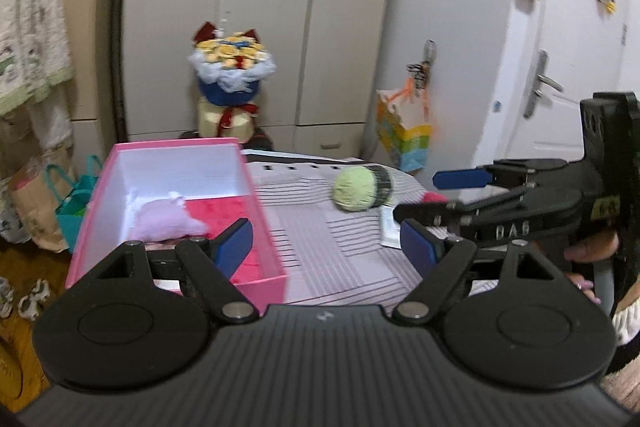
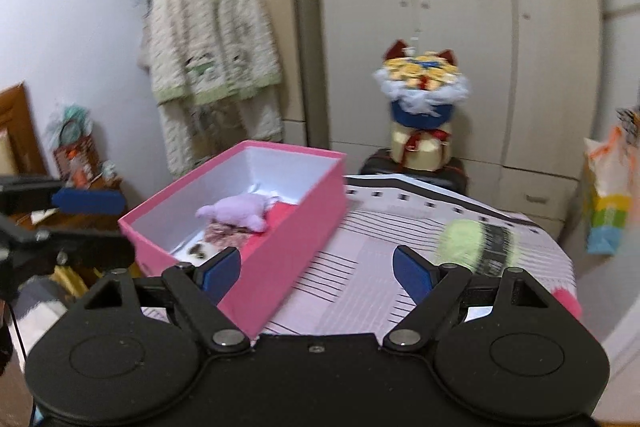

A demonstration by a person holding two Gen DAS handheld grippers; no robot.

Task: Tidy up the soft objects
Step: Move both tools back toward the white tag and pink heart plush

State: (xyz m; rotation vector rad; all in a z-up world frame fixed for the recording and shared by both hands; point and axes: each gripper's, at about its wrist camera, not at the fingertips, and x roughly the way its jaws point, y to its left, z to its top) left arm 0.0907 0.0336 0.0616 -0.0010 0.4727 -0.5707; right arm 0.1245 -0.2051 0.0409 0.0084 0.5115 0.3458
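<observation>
Now both claws hang wide and empty: the left gripper [image 1: 326, 241] and the right gripper [image 2: 318, 269], nothing between the pads. Next up looks like the green yarn ball [image 1: 362, 189], lying on the striped cloth [image 1: 320, 247] beside the pink box [image 2: 280, 227]. Best to squeeze its middle gently. Its band's print is too blurred to read.
</observation>
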